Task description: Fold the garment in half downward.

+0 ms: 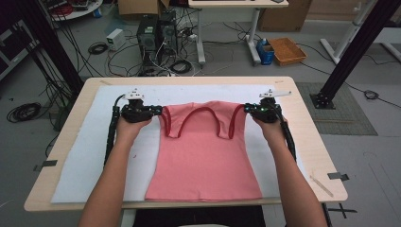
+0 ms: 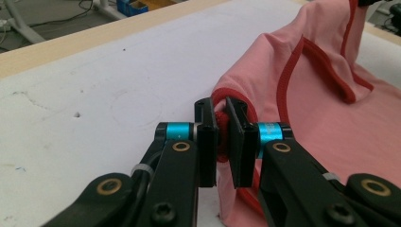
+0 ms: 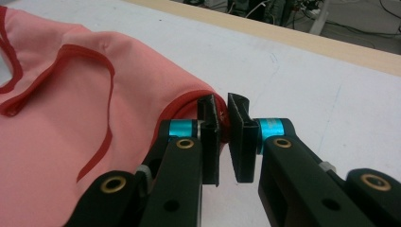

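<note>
Pink top (image 1: 203, 156) lay flat on white mat (image 1: 85, 156), hem toward me. Left gripper (image 2: 221, 137) pinched left shoulder strap; right gripper (image 3: 224, 132) pinched right shoulder edge. Both shoulders lifted slightly off mat.

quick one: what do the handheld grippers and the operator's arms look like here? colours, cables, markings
Both grippers, left gripper and right gripper, are black with flat black jaw pads, cyan metal collars behind the pads, and brass-coloured pivot pins. Each carries a pale plate on top and trails a black cable along the forearm. Zip ties bind the wiring. Forearms are bare, no sleeves or gloves.
</note>
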`<state>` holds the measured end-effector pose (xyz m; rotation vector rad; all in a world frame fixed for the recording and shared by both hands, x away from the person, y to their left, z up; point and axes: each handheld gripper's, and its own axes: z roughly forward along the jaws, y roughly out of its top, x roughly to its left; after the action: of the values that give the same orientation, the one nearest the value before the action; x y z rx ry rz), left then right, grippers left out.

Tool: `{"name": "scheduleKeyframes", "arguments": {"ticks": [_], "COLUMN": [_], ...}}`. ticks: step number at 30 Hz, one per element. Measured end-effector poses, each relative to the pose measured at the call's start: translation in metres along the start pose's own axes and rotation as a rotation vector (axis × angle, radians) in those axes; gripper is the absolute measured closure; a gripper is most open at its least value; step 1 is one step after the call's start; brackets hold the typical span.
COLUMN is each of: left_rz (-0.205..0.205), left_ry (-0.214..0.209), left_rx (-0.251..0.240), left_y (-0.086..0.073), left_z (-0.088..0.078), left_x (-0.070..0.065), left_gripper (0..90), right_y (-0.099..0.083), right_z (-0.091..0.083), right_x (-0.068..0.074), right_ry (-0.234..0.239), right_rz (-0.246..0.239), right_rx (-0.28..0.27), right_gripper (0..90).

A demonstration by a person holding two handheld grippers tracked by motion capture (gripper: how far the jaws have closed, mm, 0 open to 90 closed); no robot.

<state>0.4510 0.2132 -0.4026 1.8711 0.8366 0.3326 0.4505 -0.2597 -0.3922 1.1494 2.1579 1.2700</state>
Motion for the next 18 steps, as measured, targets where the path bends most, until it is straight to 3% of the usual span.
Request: {"name": "scheduleKeyframes", "arguments": {"ticks": [6,18], "left_rz": [0.023,0.081], "left_ry": [-0.027,-0.078], "left_rx": [-0.041,-0.08], "left_y": [-0.006,-0.022], "left_z": [-0.015,-0.04], "left_x": [-0.011,-0.036], "left_gripper": [82.8,82.7], "right_y": [-0.006,-0.024], "right_z": [-0.017,-0.046], "right_x": [0.008,0.024], "right_ry": [0.029,0.082], "right_rz": [-0.021,-0.064], "right_rx": [-0.031,-0.071], "right_gripper": [84.0,83.8]}}
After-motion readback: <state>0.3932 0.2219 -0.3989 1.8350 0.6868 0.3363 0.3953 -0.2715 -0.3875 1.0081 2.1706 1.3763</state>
